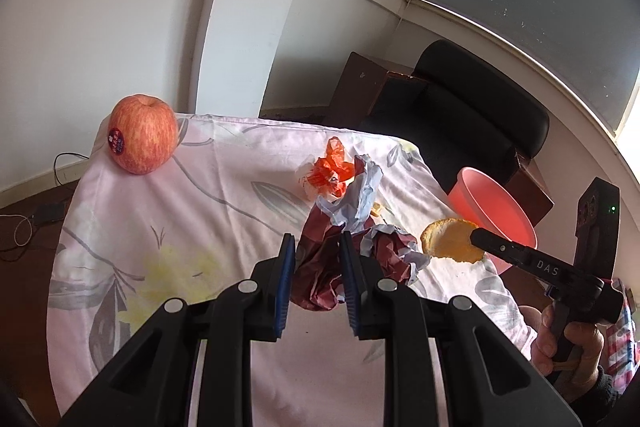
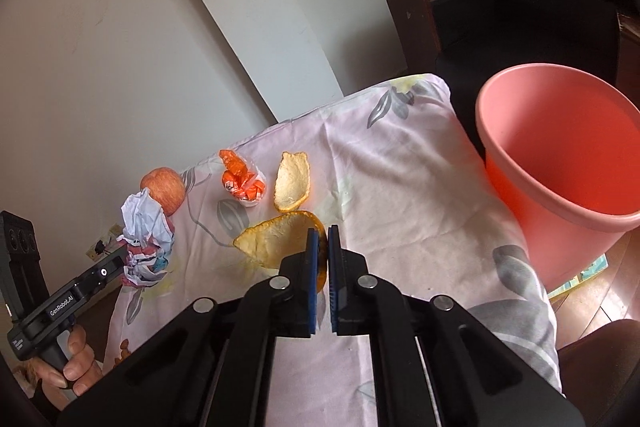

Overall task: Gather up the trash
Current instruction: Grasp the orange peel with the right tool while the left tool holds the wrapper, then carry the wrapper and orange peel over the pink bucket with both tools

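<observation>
1. Left gripper (image 1: 318,247), lower centre, clamps crumpled maroon paper (image 1: 320,267); its side reads "GenRobot.AI".
2. Right gripper (image 2: 323,233), marked "DAS", pinches an orange peel (image 2: 272,241) closed.
3. Pink bin (image 2: 560,163) stands at right; a stickered apple (image 1: 142,133) upper left, label unreadable.

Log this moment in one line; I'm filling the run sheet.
left gripper: shut on paper wad | right gripper: shut on peel | bin: empty

Smooth pink plastic bucket (image 2: 560,163), creased floral cloth (image 2: 400,179), crumpled paper wad (image 1: 352,227), matt black jaws
</observation>
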`<act>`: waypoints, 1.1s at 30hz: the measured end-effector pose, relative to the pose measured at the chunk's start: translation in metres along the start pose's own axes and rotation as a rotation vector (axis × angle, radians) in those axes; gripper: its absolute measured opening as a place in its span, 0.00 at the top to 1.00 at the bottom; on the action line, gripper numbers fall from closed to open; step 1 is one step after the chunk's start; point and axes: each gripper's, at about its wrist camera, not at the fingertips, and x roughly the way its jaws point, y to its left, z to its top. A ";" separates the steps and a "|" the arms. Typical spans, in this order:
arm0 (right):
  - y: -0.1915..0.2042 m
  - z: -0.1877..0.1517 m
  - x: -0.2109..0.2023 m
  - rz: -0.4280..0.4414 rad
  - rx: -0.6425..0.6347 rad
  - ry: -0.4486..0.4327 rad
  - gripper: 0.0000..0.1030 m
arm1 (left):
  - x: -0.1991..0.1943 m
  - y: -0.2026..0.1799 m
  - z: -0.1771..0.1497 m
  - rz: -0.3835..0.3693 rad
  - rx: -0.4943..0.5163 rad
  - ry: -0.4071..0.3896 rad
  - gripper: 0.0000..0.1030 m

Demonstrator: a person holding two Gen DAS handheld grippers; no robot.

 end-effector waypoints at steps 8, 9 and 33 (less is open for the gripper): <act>-0.024 0.005 -0.031 -0.037 0.042 -0.080 0.95 | 0.007 -0.042 0.006 -0.067 0.060 0.001 0.79; -0.027 0.006 -0.035 -0.043 0.048 -0.089 0.95 | 0.009 -0.047 0.007 -0.074 0.066 0.003 0.79; -0.130 0.036 -0.084 -0.207 0.161 -0.280 0.95 | 0.086 -0.189 0.033 -0.187 0.251 0.066 0.79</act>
